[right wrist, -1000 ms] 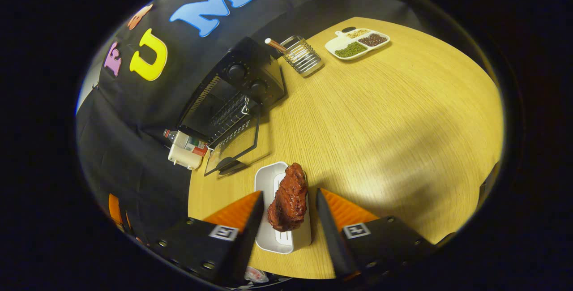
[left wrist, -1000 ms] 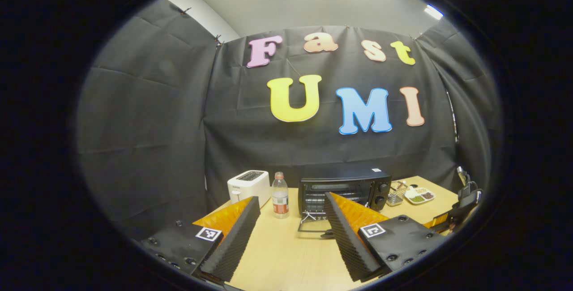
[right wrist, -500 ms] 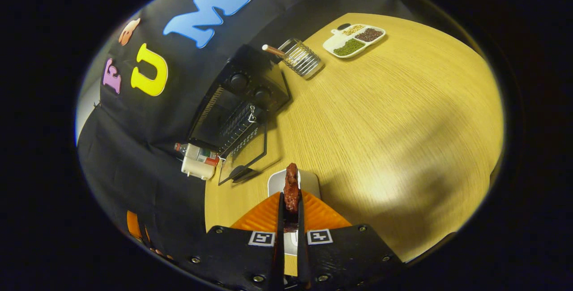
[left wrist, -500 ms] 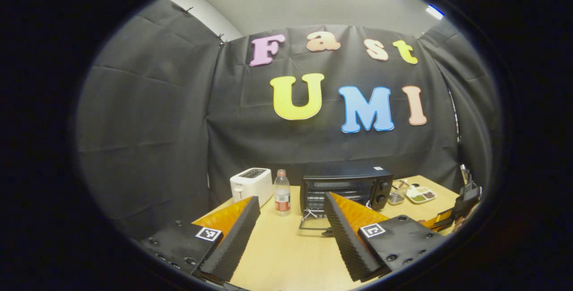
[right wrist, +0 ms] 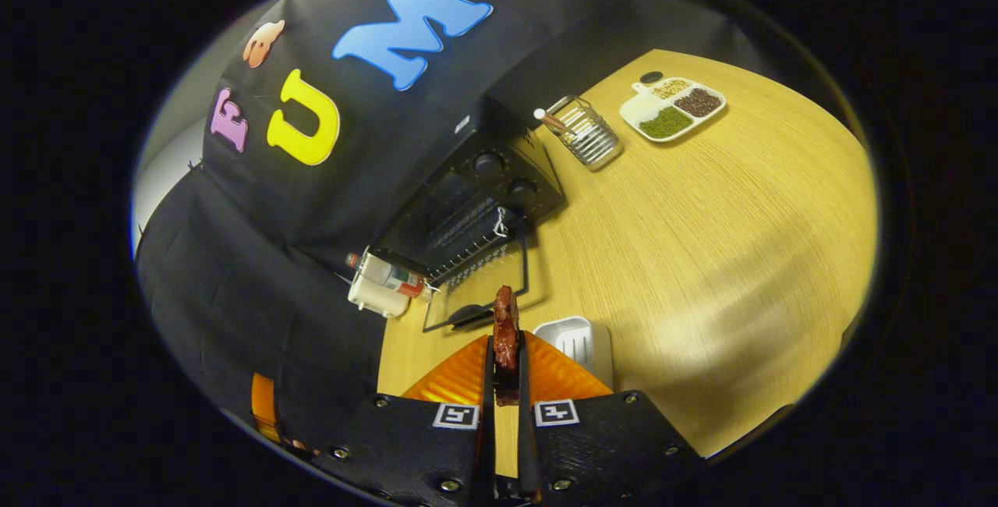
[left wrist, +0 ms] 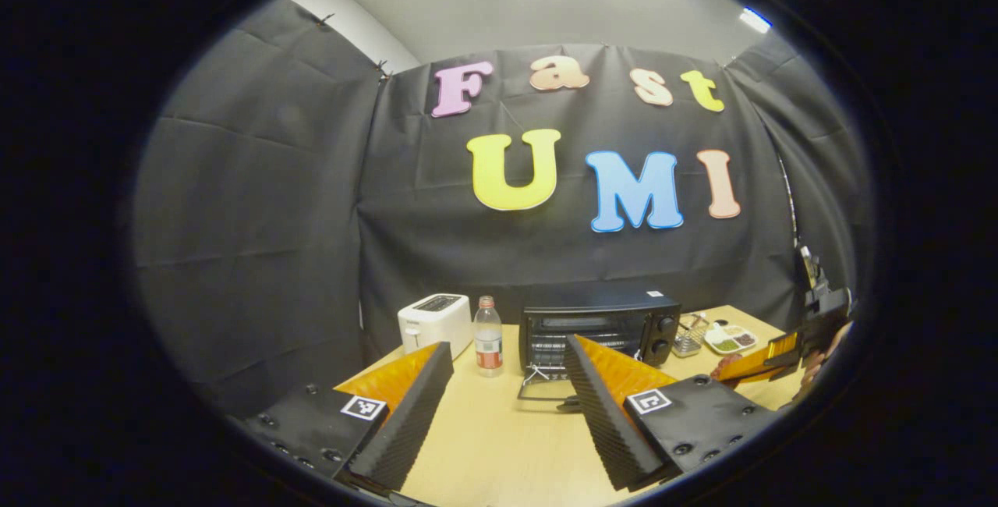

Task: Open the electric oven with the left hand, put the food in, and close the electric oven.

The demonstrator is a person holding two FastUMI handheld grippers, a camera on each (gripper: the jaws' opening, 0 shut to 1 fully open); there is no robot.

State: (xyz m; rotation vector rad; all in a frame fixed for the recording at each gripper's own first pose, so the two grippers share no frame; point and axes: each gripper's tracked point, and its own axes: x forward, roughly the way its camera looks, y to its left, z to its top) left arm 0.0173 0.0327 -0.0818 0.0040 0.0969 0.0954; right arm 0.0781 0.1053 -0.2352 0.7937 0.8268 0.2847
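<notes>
Bright overhead light; fisheye-warped edges

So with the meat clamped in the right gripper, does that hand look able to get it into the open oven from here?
Probably yes. The right gripper is shut on the meat, lifted off the white tray. The oven door lies folded down, its rack exposed, and bare table lies between, with nothing in the way.

You have one electric oven with two knobs, one toaster, one bottle, one wire rack, one divided dish with three fillings, one white tray, one piece of meat, on one table.
</notes>
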